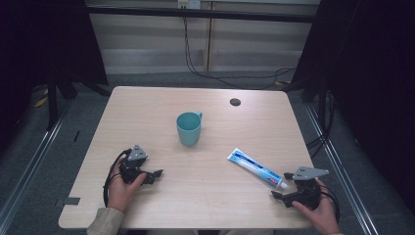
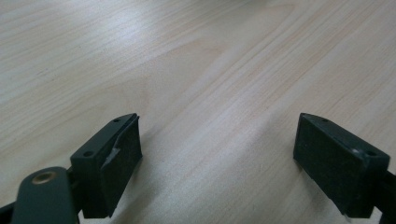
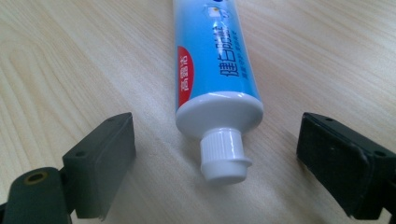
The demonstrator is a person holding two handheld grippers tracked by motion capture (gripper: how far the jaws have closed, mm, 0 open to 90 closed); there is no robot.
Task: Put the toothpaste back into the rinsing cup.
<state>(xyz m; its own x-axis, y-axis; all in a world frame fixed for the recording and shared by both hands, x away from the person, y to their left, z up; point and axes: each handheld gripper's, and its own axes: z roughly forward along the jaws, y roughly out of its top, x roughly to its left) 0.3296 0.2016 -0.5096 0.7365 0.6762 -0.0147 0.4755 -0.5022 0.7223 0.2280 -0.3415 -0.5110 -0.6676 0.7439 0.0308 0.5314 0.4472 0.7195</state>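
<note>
A blue and white toothpaste tube (image 1: 257, 169) lies flat on the wooden table (image 1: 205, 205), its white cap (image 3: 223, 156) pointing toward the front right. My right gripper (image 1: 283, 185) rests low at the table's front right, open, with the cap end of the tube (image 3: 212, 65) just ahead of its spread jaws and touching neither. A teal mug (image 1: 189, 129) stands upright near the table's middle. My left gripper (image 1: 157, 175) lies at the front left, open, with bare wood (image 2: 210, 116) between its jaws.
A small dark round hole cover (image 1: 235, 102) sits near the table's far edge. Cables (image 1: 235, 78) trail over the floor behind the table. Dark frames and curtains (image 1: 372, 88) stand on both sides.
</note>
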